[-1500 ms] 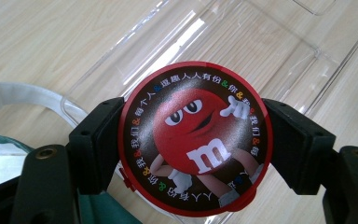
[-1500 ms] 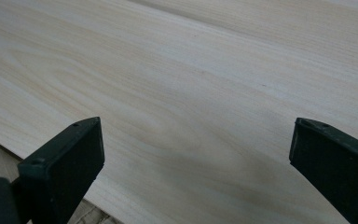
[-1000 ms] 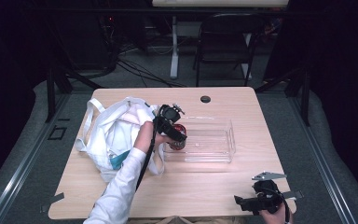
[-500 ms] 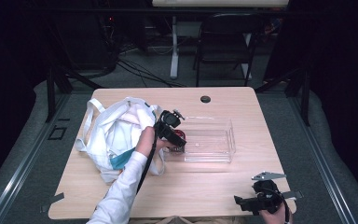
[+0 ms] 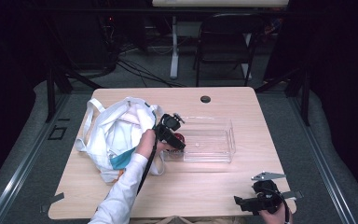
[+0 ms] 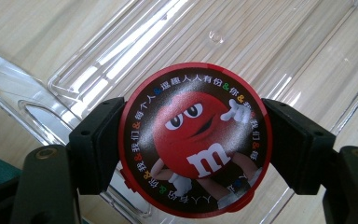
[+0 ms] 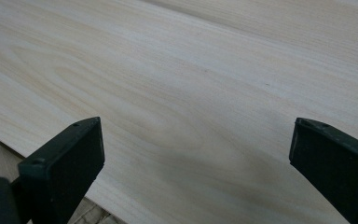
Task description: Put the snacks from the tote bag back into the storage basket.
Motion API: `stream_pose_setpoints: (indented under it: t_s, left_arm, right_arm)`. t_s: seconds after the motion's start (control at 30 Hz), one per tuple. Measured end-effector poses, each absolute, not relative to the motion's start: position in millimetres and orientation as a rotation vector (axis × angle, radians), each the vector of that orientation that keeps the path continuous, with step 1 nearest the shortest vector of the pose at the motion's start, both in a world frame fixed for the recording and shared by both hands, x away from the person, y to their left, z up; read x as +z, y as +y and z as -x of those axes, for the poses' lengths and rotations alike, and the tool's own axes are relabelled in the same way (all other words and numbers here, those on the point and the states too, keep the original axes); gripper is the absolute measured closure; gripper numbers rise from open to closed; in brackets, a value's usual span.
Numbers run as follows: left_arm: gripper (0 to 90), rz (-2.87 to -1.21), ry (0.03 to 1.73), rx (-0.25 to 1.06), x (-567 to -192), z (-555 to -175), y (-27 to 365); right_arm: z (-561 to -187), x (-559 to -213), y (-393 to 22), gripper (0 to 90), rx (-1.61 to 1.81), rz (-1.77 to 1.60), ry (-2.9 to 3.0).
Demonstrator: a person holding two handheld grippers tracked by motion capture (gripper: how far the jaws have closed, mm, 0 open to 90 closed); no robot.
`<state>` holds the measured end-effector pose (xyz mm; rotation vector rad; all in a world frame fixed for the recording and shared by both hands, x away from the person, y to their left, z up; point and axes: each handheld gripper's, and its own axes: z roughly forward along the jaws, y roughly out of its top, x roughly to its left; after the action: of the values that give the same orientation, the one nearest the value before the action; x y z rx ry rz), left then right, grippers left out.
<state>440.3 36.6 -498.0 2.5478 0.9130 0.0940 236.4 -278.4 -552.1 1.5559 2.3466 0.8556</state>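
**Red tin clamped over the clear tray**

Holding a round red candy tin with a cartoon-printed lid between the black jaws of the left gripper, both pads pressing on the tin's rim. Hanging just above the left end of the clear rectangular plastic tray, the tray's ribbed floor lying bare and open to the right of the tin. Lying just left of the tray, a crumpled white cloth tote bag, crowding that side. Reaching in from the near table edge toward the tray, a white-sleeved forearm, hand wrapped round the gripper body, wrist bent so the jaws are pointing down and toward the tray. Resting well apart from the tray, near the front right corner of the light wooden table, the right gripper, jaws standing wide apart over bare wood with nothing between them.
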Motion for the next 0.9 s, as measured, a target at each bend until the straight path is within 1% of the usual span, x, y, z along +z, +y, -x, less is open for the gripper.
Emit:
stream_pose_setpoints:
  t_s: [0.4, 0.7, 0.9]
  left_arm:
    - [26.1, -2.575, 0.9, 0.121, -500.0, -439.0, 33.7]
    - [25.7, -2.586, 0.921, 0.138, -499.5, -437.4, 31.3]
    - [17.5, -2.556, 0.919, 0.166, -490.8, -436.6, 33.6]
  right_arm:
    - [-236.2, -552.1, -277.5, 2.8, 0.84, -1.554, 2.354]
    - [-236.8, -552.5, -277.3, 2.8, 0.84, -1.546, 2.358]
    - [-236.3, -552.8, -278.8, 2.8, 0.838, -1.556, 2.357]
